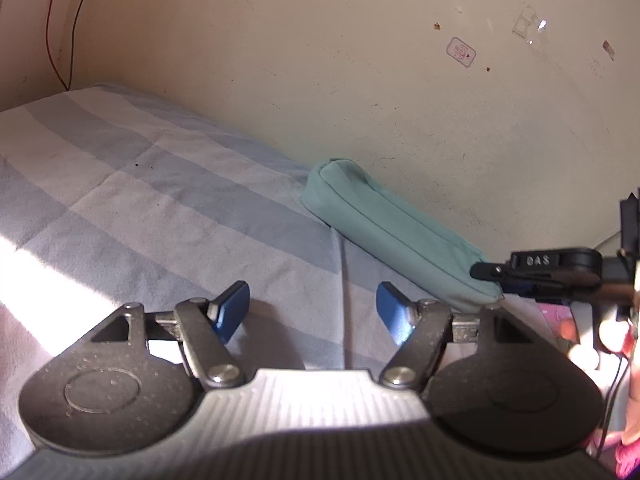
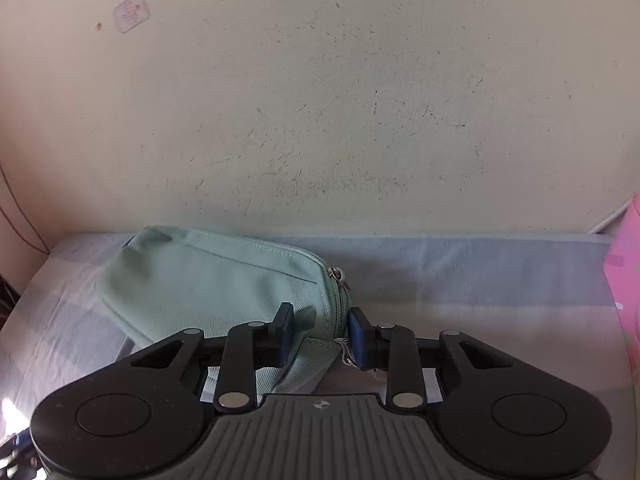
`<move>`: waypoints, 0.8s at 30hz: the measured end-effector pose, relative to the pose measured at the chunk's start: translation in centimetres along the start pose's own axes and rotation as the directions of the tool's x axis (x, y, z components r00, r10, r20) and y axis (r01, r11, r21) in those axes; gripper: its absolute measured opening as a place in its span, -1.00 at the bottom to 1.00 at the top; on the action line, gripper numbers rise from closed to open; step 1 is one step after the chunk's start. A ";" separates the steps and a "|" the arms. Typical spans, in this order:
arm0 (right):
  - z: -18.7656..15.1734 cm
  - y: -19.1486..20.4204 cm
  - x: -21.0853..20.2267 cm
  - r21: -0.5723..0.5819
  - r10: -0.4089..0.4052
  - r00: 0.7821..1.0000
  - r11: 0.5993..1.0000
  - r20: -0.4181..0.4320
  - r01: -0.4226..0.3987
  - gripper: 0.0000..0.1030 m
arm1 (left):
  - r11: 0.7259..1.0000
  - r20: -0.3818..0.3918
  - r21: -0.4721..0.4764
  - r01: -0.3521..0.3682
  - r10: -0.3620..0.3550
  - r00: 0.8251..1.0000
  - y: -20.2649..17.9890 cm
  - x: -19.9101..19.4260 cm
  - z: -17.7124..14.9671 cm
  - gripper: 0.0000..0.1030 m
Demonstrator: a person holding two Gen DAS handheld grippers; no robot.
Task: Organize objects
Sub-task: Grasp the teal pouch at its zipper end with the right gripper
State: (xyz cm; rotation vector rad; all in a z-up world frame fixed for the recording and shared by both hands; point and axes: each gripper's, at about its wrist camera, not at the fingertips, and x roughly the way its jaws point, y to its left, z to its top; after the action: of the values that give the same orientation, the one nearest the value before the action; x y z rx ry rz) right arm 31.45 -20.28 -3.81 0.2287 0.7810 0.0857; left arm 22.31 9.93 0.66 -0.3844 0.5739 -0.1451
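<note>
Blue pads fill the bottom of the right wrist view, and the right gripper [image 2: 320, 330] has them closed around the zipper end of the teal pouch [image 2: 208, 280]. One pad sits against the flat fabric side, the other against the end seam by the zipper pull [image 2: 339, 274], so the tongs look clamped on that corner. It's a sensible hold: the end is the narrowest, firmest part of a soft bag, and gripping there should let the rest trail behind without folding.

Over on the left wrist view, the left gripper [image 1: 314, 312] hovers with its pads well apart and nothing between them, just the striped blue-grey bedsheet [image 1: 140, 200] below. It seems held back to leave room, ready to support the far end if needed.

And the pouch itself? It lies along the back edge of the bed, its long side close to the cream wall [image 1: 360, 100], tucked where sheet meets wall. From the left camera you can see the right tool's black fingers reaching in at the pouch's near end. Something pink [image 2: 628, 280] sits off to the right, too cropped to identify.
</note>
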 end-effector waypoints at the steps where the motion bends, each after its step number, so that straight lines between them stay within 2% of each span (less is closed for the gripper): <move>1: -0.7 0.1 -1.1 -0.009 0.000 1.000 1.000 0.005 0.000 -0.59 | 1.000 0.013 -0.006 -0.004 0.004 1.000 0.2 -0.2 0.0 0.39; 4: -3.2 0.3 -4.9 -0.041 -0.003 0.999 0.999 0.037 0.004 -0.61 | 1.000 0.052 -0.009 -0.012 0.012 0.999 0.4 -0.8 0.0 0.39; 6: -4.9 0.0 -7.7 -0.048 0.006 0.998 0.999 0.057 -0.004 -0.77 | 1.000 0.066 -0.005 -0.007 0.007 0.998 0.5 -1.0 -0.1 0.39; 15: -11.7 -1.7 -19.5 -0.120 -0.018 0.997 0.992 0.077 0.027 -0.77 | 0.992 0.092 0.125 0.029 -0.040 0.995 -1.7 -2.3 -1.0 0.46; 18: -13.0 -3.0 -22.4 -0.124 -0.006 0.997 0.992 0.079 0.016 -0.77 | 0.979 0.059 0.181 0.093 -0.105 0.993 -3.2 -3.2 -1.6 0.48; 23: -13.7 -4.7 -24.7 -0.252 0.001 0.999 0.968 0.033 0.008 -0.72 | 0.929 0.014 0.287 0.234 -0.248 0.969 -7.3 -5.9 -3.3 0.60; 24: -13.9 -4.8 -25.0 -0.263 -0.035 0.998 0.964 0.053 0.047 -0.59 | 0.919 0.002 0.301 0.254 -0.267 0.964 -8.1 -6.3 -3.7 0.61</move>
State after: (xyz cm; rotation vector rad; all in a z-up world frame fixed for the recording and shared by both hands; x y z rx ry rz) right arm 3.89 -26.54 2.75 -0.0385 0.7179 0.1437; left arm 14.79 2.84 4.16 -0.1669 0.4473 -0.4744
